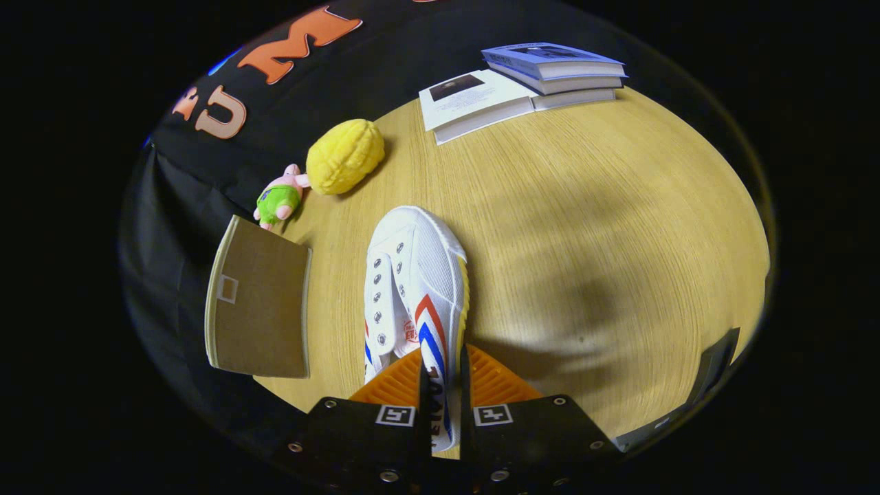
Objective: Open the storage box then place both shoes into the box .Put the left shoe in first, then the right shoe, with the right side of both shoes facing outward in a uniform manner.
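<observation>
The gripper, at bottom centre, pinches the white shoe's side wall; carry it level toward the box.

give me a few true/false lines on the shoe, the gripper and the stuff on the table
1. The gripper is shut on the shoe. True: both fingers press its side wall near the heel.
2. The shoe is black. False: it is white, with red and blue stripes.
3. A yellow plush lies beyond the shoe, by the wall. True.
4. The books lie between the fingers. False: they are stacked far beyond the shoe, at the table's far edge.
5. A pink and green toy touches the shoe. False: it lies apart from it, next to the yellow plush.
6. A brown flat panel lies beside the shoe. True.
</observation>
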`<state>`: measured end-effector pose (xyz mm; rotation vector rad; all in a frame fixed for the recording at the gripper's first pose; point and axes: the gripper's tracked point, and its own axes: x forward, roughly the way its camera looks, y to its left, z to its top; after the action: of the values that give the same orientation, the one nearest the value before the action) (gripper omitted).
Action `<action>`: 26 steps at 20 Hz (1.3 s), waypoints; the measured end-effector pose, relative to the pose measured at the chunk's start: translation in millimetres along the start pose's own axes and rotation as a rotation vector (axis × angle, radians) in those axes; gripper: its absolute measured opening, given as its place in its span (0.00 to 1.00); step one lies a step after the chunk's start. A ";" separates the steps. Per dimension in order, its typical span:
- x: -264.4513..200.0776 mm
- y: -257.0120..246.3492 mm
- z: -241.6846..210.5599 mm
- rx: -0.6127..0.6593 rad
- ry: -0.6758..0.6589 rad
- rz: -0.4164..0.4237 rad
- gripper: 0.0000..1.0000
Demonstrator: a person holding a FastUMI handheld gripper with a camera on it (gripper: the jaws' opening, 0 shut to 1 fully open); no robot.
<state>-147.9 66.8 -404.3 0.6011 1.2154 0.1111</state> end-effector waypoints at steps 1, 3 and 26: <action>-3.3 7.8 3.8 0.005 -0.009 0.016 0.17; -11.0 24.6 11.9 -0.008 -0.022 0.034 0.17; -30.2 277.3 72.7 -0.230 -0.071 0.300 0.17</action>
<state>-28.9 260.7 -227.4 0.5761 1.0202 0.4721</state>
